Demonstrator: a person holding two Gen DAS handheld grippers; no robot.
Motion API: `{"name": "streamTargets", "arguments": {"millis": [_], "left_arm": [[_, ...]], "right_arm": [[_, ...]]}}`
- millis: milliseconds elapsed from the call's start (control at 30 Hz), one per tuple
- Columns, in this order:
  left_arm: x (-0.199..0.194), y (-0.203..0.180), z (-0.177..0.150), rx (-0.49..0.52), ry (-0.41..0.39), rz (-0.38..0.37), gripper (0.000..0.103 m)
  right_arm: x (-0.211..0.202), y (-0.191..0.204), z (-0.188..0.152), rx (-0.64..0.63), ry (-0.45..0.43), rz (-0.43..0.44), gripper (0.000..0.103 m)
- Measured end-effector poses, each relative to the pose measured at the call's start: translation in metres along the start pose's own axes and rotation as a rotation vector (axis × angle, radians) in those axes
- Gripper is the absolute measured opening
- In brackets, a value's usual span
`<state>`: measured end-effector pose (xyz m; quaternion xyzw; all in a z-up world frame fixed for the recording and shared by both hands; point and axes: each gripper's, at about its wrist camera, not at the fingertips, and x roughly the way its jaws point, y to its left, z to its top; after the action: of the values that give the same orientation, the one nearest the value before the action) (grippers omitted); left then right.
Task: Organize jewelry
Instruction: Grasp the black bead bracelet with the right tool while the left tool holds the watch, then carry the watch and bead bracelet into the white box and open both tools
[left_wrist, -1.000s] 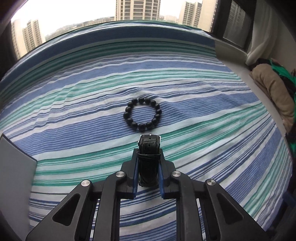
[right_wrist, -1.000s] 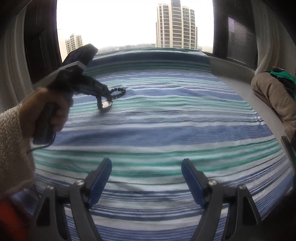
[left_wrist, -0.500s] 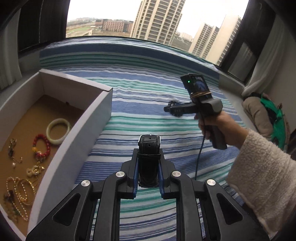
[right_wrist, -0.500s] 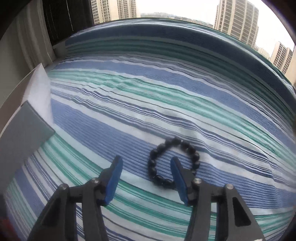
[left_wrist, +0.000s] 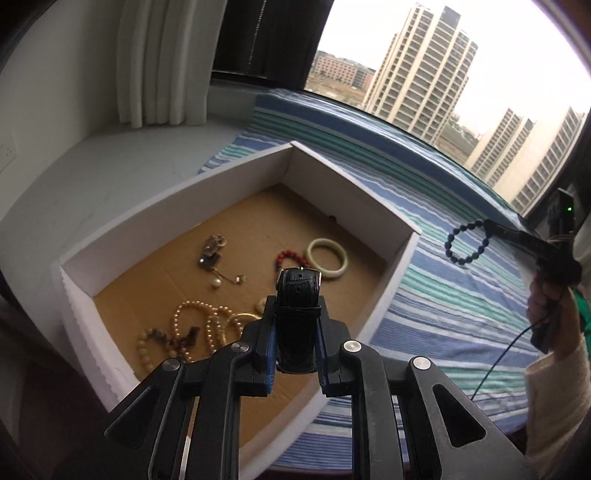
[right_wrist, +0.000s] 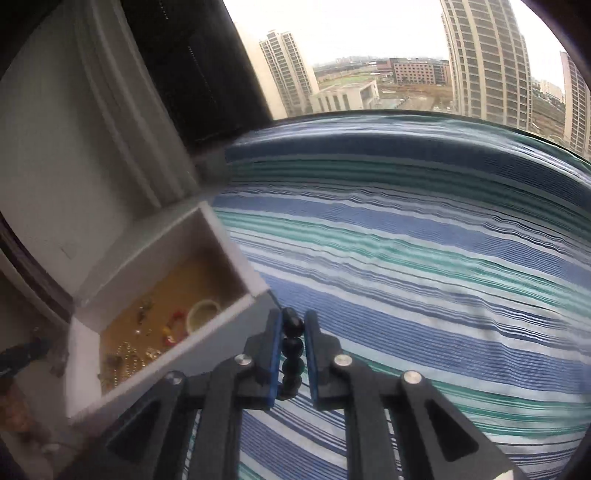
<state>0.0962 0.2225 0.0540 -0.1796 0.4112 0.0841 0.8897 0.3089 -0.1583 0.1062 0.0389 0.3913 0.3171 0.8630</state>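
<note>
My left gripper (left_wrist: 296, 314) is shut on a black leather watch strap (left_wrist: 297, 291) and holds it above the open white box (left_wrist: 354, 201) with a brown floor. My right gripper (right_wrist: 293, 332) is shut on a black bead bracelet (right_wrist: 292, 345), lifted off the striped bedsheet (right_wrist: 424, 266). In the left wrist view the bracelet (left_wrist: 466, 242) hangs from the right gripper's tip to the right of the box. The box (right_wrist: 236, 306) lies left of the right gripper.
Inside the box lie a pale bangle (left_wrist: 328, 256), a red bead bracelet (left_wrist: 287, 255), pearl strands (left_wrist: 207, 317) and small pendants (left_wrist: 212, 251). A white curtain (left_wrist: 162, 62) and window sill stand behind the box. The bed runs along the window.
The right gripper closed on the black bead bracelet and lifted it off the sheet toward the box. The left gripper swung left with the watch strap to above the box.
</note>
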Motion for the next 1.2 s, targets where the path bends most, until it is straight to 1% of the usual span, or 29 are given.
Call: {"name": "streamTargets", "arguments": {"millis": [67, 167, 200, 300, 367, 400, 433, 467, 500, 533, 567, 600, 633, 667, 733, 800, 833, 867, 933, 967, 1033, 1200], "left_arm": [[0.01, 0.018, -0.004, -0.028, 0.013, 0.052, 0.016], [0.022, 0.036, -0.012, -0.054, 0.041, 0.093, 0.016], [0.026, 0.039, -0.015, -0.056, 0.048, 0.107, 0.016], [0.036, 0.042, -0.024, -0.052, 0.055, 0.148, 0.017], [0.032, 0.043, -0.039, -0.057, 0.053, 0.173, 0.022], [0.032, 0.042, -0.042, -0.054, 0.046, 0.177, 0.03], [0.031, 0.041, -0.045, -0.053, 0.034, 0.187, 0.046], [0.029, 0.04, -0.048, -0.052, 0.019, 0.206, 0.057], [0.026, 0.039, -0.049, -0.052, 0.002, 0.23, 0.078], [0.022, 0.039, -0.05, -0.049, -0.02, 0.255, 0.091], [0.018, 0.039, -0.051, -0.044, -0.042, 0.282, 0.095], [0.014, 0.037, -0.05, -0.036, -0.064, 0.316, 0.101], [0.009, 0.036, -0.05, -0.028, -0.089, 0.354, 0.102], [0.006, 0.035, -0.048, -0.028, -0.113, 0.41, 0.102], [-0.002, 0.032, -0.045, -0.044, -0.13, 0.501, 0.102], [-0.009, 0.031, -0.042, -0.067, -0.141, 0.527, 0.102], [-0.01, 0.031, -0.04, -0.079, -0.125, 0.533, 0.102], [-0.009, 0.032, -0.038, -0.09, -0.088, 0.525, 0.102], [-0.004, 0.034, -0.033, -0.093, -0.019, 0.459, 0.102], [-0.004, 0.034, -0.033, -0.098, -0.005, 0.434, 0.102], [-0.003, 0.033, -0.033, -0.12, -0.004, 0.429, 0.102], [-0.002, 0.026, -0.034, -0.121, -0.003, 0.415, 0.102]], "right_arm": [[0.002, 0.049, 0.009, -0.048, -0.007, 0.082, 0.012], [0.024, 0.117, 0.012, -0.121, 0.029, 0.177, 0.012], [0.036, 0.137, 0.009, -0.144, 0.052, 0.195, 0.012], [0.078, 0.185, -0.01, -0.199, 0.14, 0.209, 0.012], [0.109, 0.209, -0.029, -0.223, 0.206, 0.208, 0.012], [0.122, 0.218, -0.04, -0.238, 0.236, 0.202, 0.012], [0.133, 0.227, -0.049, -0.253, 0.262, 0.197, 0.012], [0.142, 0.235, -0.058, -0.267, 0.284, 0.188, 0.012], [0.149, 0.24, -0.067, -0.276, 0.303, 0.179, 0.013], [0.153, 0.244, -0.073, -0.281, 0.315, 0.165, 0.014], [0.156, 0.249, -0.078, -0.284, 0.32, 0.15, 0.018], [0.156, 0.25, -0.079, -0.283, 0.317, 0.135, 0.025], [0.155, 0.252, -0.078, -0.281, 0.308, 0.114, 0.046], [0.152, 0.253, -0.076, -0.279, 0.295, 0.092, 0.059], [0.149, 0.256, -0.068, -0.284, 0.276, 0.054, 0.061], [0.14, 0.259, -0.061, -0.3, 0.258, 0.004, 0.063], [0.137, 0.259, -0.058, -0.305, 0.243, -0.023, 0.068], [0.132, 0.259, -0.056, -0.307, 0.228, -0.049, 0.074], [0.124, 0.257, -0.053, -0.318, 0.206, -0.092, 0.074], [0.124, 0.255, -0.052, -0.325, 0.202, -0.111, 0.074], [0.121, 0.251, -0.051, -0.328, 0.201, -0.145, 0.074], [0.117, 0.242, -0.055, -0.332, 0.213, -0.192, 0.074]]}}
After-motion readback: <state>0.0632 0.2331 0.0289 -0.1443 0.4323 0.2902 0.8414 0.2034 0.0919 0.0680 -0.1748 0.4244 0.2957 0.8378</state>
